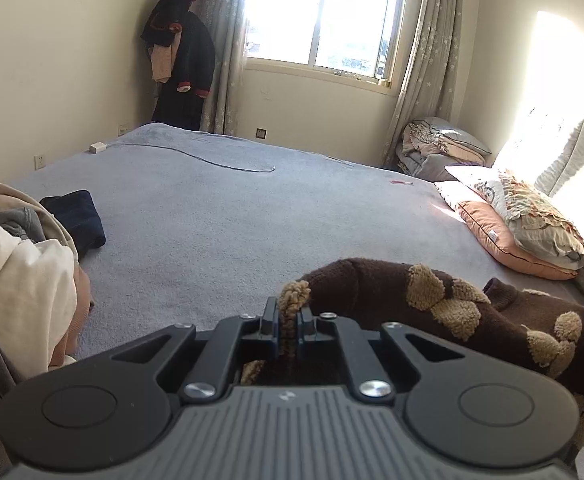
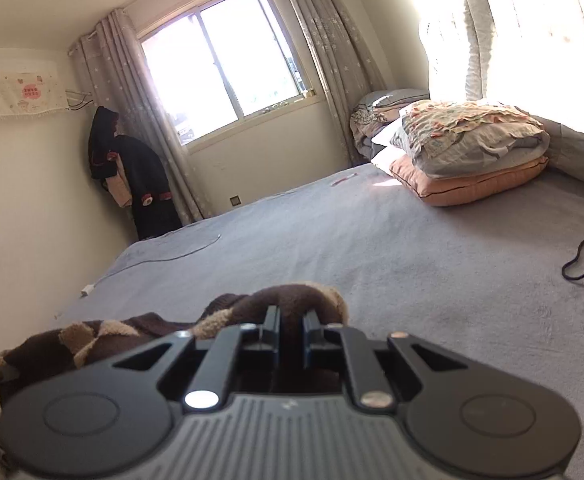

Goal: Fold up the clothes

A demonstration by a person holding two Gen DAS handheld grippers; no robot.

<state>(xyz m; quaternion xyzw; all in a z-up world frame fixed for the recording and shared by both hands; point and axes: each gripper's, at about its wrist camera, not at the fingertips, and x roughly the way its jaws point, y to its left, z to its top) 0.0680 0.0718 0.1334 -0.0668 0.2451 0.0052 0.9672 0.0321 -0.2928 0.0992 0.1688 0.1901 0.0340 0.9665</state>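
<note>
Both hand-held grippers have hold of the same garment, a dark brown knit sweater (image 1: 472,312) patterned with tan bouclé flowers, raised just above the near part of the grey bed (image 1: 231,220). The left hand-held gripper (image 1: 289,314) is closed almost fully, its jaws pinching a looped tan tuft at one edge of the sweater. The right hand-held gripper (image 2: 292,320) is likewise clamped down on a thick fold of brown knit, the cloth bulging over its tips.

The sweater looks soft, bulky and moderately heavy for clothing; it sags in a rope-like swag between the two grips rather than hanging flat. Chunky knit like this stretches under its own weight, and the raised tufts could snag or pull if they alone bear the load. A better hold would take the firm ribbed edge, at shoulder seams or hem corners, though which edge each gripper holds now is hard to tell, since most of the garment hangs below the cameras.

A pile of unfolded clothes (image 1: 19,272) lies at the left, a folded navy garment (image 1: 75,220) beside it, and stacked pillows (image 1: 524,224) by the headboard.
</note>
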